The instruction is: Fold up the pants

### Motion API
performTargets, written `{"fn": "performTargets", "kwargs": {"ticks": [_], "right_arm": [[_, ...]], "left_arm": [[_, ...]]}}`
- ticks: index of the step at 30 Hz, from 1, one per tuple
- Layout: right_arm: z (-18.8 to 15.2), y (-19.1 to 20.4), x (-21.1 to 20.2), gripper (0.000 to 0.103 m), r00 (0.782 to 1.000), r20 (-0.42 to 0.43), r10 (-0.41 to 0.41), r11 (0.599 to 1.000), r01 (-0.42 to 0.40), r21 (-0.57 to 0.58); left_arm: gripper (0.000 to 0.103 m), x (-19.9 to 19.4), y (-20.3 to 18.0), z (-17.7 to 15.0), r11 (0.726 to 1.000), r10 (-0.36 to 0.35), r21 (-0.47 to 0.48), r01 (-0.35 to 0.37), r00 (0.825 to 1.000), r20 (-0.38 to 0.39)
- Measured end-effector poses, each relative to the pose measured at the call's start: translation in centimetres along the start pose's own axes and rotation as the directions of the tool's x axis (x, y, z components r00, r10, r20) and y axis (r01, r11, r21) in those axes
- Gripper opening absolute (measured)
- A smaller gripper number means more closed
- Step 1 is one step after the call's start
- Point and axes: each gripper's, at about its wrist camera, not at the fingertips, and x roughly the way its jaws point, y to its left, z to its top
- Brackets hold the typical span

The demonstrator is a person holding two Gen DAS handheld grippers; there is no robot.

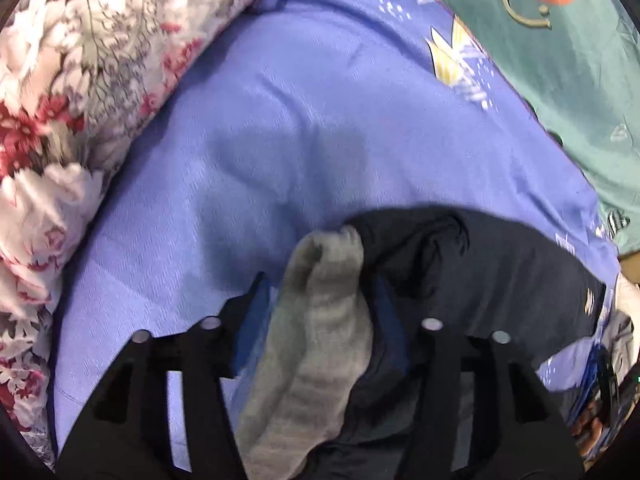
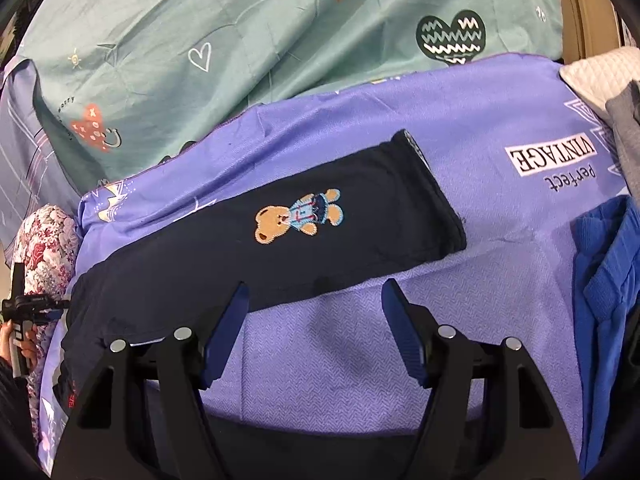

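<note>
Two claws work over a bed under a purple sheet [image 2: 472, 128], with a teal quilt [image 2: 224, 52] behind it and a floral quilt [image 1: 60, 92] to one side. Navy pants [image 2: 320, 236] lie flat across the sheet, bear patch [image 2: 298, 216] up, one leg end pointing toward the "VINTAGE" print. Left claw [image 1: 320, 284]: jaws part closed around a bunched grey lining and navy cloth at the pants' other end; pads hard against the fabric, reads as a grip. Right claw [image 2: 314, 300]: wide, nothing between the jaws, hovering over bare sheet just beside the near edge of the leg. Judgement: fold starting. To do it well, the right should pinch both layers at the edge level with the left, then both lift together so the cloth carries over without twisting. Containers: none seen; loose blue [image 2: 608, 280] and grey clothes [image 2: 628, 140] lie at the right.
</note>
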Motion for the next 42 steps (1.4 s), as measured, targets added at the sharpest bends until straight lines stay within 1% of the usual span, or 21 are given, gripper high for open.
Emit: {"fn": "performTargets", "kwargs": {"ticks": [3,4,7,11,13,15,17,18,19,20,23,26,29,31,32,33,34,36,37,39,42], "right_arm": [[-0.1,0.3,0.2,0.070,1.000,-0.005,0.007,1.000,-0.007,-0.013],[-0.1,0.4,0.3,0.070,1.000,-0.008,0.006,1.000,-0.006,-0.016],[-0.1,0.2,0.6,0.070,1.000,-0.014,0.002,1.000,-0.002,-0.012],[0.1,-0.3,1.1,0.070,1.000,-0.024,-0.003,1.000,0.002,-0.004],[0.0,-0.6,2.3,0.070,0.997,-0.071,-0.030,0.999,0.029,-0.017],[-0.1,-0.9,3.5,0.070,0.993,-0.109,-0.050,0.999,0.048,-0.018],[-0.3,-1.6,4.4,0.070,0.987,-0.134,-0.093,0.996,0.093,-0.006],[-0.4,-1.7,4.3,0.070,0.988,-0.127,-0.086,0.996,0.086,0.000],[-0.3,-1.8,4.1,0.070,0.987,-0.137,-0.080,0.997,0.082,0.010],[-0.3,-1.8,3.9,0.070,0.988,-0.136,-0.071,0.997,0.074,0.014],[0.0,-1.4,2.8,0.070,0.994,-0.104,-0.047,0.999,0.047,-0.003],[0.4,-0.5,2.6,0.070,0.997,-0.077,-0.019,1.000,0.017,-0.026],[1.7,0.7,3.8,0.069,0.997,-0.077,-0.013,0.998,0.007,-0.069],[3.0,1.0,5.4,0.057,0.993,-0.110,0.044,0.997,-0.050,-0.056],[3.3,1.1,6.1,0.047,0.991,-0.130,0.042,0.997,-0.050,-0.059],[3.6,0.9,6.9,0.046,0.987,-0.159,0.027,0.998,-0.036,-0.056],[3.8,0.1,7.9,0.045,0.980,-0.196,-0.016,0.999,0.008,-0.044],[4.5,-2.0,8.2,0.034,0.978,-0.174,-0.112,0.994,0.106,-0.039],[4.8,-3.0,8.0,0.032,0.972,-0.158,-0.175,0.985,0.172,-0.030],[5.4,-4.7,6.9,0.033,0.940,-0.121,-0.318,0.946,0.323,0.017],[5.2,-2.1,6.0,0.034,0.983,-0.130,-0.126,0.992,0.124,-0.027]], "left_arm": [[0.053,0.6,-0.2,0.5,1.000,0.012,-0.016,-0.013,1.000,-0.010],[0.029,0.8,-0.6,0.5,0.999,0.040,0.001,-0.040,0.999,-0.010],[0.012,0.3,-1.9,0.5,0.989,0.129,0.068,-0.132,0.991,0.048],[0.011,-1.5,-3.1,1.3,0.973,0.198,0.094,-0.212,0.970,0.144],[0.011,-0.3,-2.3,2.3,0.974,0.206,0.068,-0.214,0.973,0.104],[0.014,1.8,-2.0,2.7,0.972,0.229,0.046,-0.232,0.972,0.054],[0.021,2.3,-3.0,2.8,0.959,0.273,0.061,-0.278,0.959,0.075],[0.027,2.1,-3.4,2.9,0.950,0.300,0.062,-0.305,0.951,0.079],[0.047,1.7,-3.6,2.8,0.941,0.328,0.059,-0.333,0.941,0.080],[0.059,1.3,-3.7,2.9,0.930,0.356,0.060,-0.362,0.930,0.091],[0.069,-2.0,-4.7,2.5,0.918,0.370,0.073,-0.390,0.908,0.197],[0.073,-4.6,-5.5,1.0,0.948,0.266,0.113,-0.297,0.936,0.229],[0.073,-4.1,-7.5,-0.9,0.955,0.170,0.213,-0.208,0.968,0.182],[0.074,-2.7,-8.2,-2.0,0.944,0.177,0.253,-0.211,0.972,0.152],[0.074,-1.8,-8.7,-2.5,0.938,0.195,0.261,-0.227,0.971,0.142],[0.074,-0.6,-8.4,-2.6,0.935,0.223,0.255,-0.247,0.967,0.119],[0.074,0.6,-7.7,-2.6,0.932,0.260,0.237,-0.276,0.961,0.097],[0.082,2.2,-5.4,-2.2,0.922,0.328,0.196,-0.334,0.943,0.061],[0.092,2.4,-4.2,-2.0,0.936,0.313,0.154,-0.317,0.949,0.050],[0.090,1.7,-3.4,-1.8,0.955,0.273,0.106,-0.275,0.961,0.030],[0.087,-1.4,-5.0,-2.2,0.953,0.240,0.164,-0.257,0.964,0.113]]}}
